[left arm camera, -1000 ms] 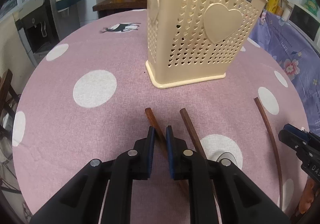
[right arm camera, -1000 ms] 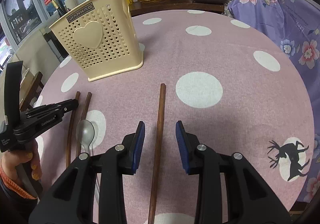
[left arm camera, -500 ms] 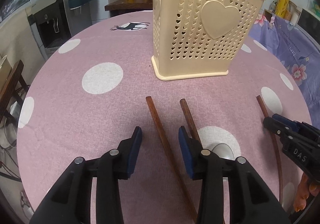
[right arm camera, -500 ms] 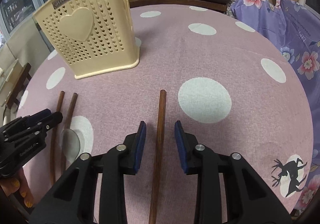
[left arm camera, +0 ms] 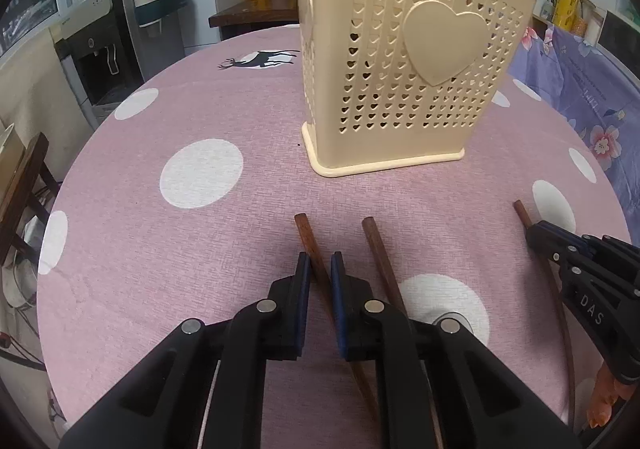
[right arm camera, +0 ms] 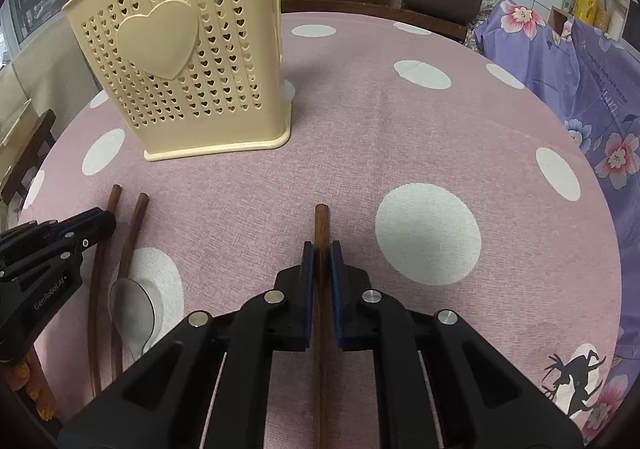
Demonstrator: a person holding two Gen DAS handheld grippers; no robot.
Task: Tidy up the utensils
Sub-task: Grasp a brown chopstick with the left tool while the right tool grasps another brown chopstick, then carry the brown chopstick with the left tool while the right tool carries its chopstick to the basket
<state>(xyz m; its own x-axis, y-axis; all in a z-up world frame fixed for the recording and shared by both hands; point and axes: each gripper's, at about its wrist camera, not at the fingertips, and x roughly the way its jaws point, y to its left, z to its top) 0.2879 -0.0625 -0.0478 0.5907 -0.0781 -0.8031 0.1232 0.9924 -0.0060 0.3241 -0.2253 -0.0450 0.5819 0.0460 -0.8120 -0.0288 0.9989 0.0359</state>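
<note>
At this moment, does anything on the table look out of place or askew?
Nothing is spilled or damaged. Three chopsticks and a spoon lie loose on the table, outside the basket. The two left chopsticks are slightly splayed; the third lies apart.

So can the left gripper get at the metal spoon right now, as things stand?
Probably not right away: the left gripper is closing on a chopstick, and a second chopstick lies over the spoon.

Two close downward wrist views, shared holder
</note>
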